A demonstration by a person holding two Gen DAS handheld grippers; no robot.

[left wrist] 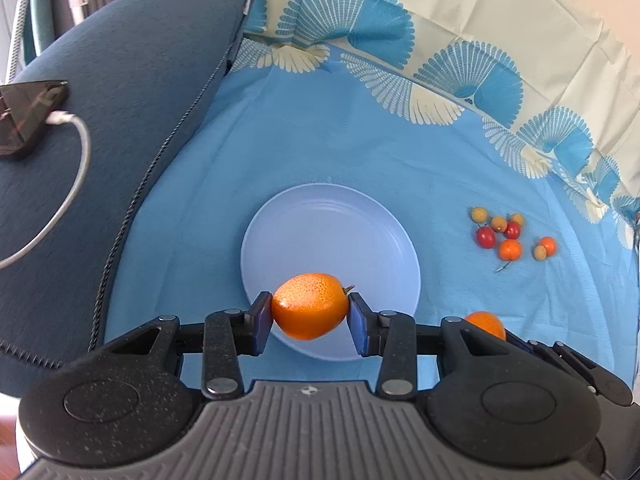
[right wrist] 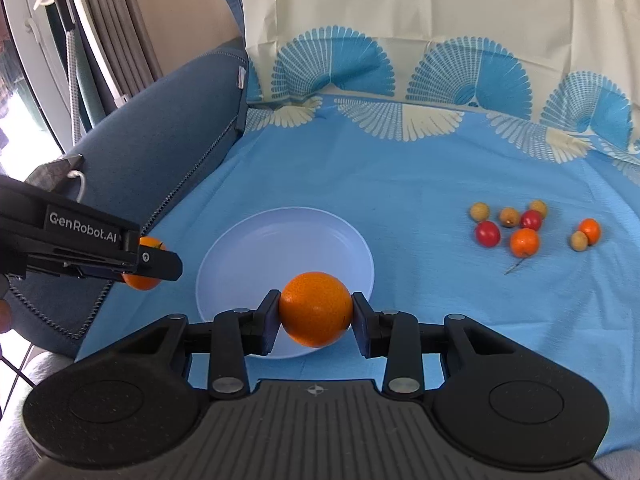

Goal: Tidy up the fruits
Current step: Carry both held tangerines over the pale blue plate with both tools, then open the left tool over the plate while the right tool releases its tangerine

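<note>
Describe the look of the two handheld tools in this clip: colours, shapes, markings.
Both are matte black plastic. The left tool and right tool each have two speckled rounded lobes, silver pivot pins, linkage bars and dark blue flat pads. A grey ribbed panel with a small star emblem sits between the lobes. Seen from the right wrist, the left tool's side reads "GenRobot.AI" in white. No cables or sleeves show.

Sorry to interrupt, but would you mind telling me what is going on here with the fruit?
A person is sorting fruit with two handheld grippers. The left gripper is shut on an orange with a stem stub, and the right gripper is shut on a round orange. Both hang near the front rim of the pale blue plate, which holds nothing yet. A cluster of small fruits lies on the blue cloth to the plate's right.
</note>
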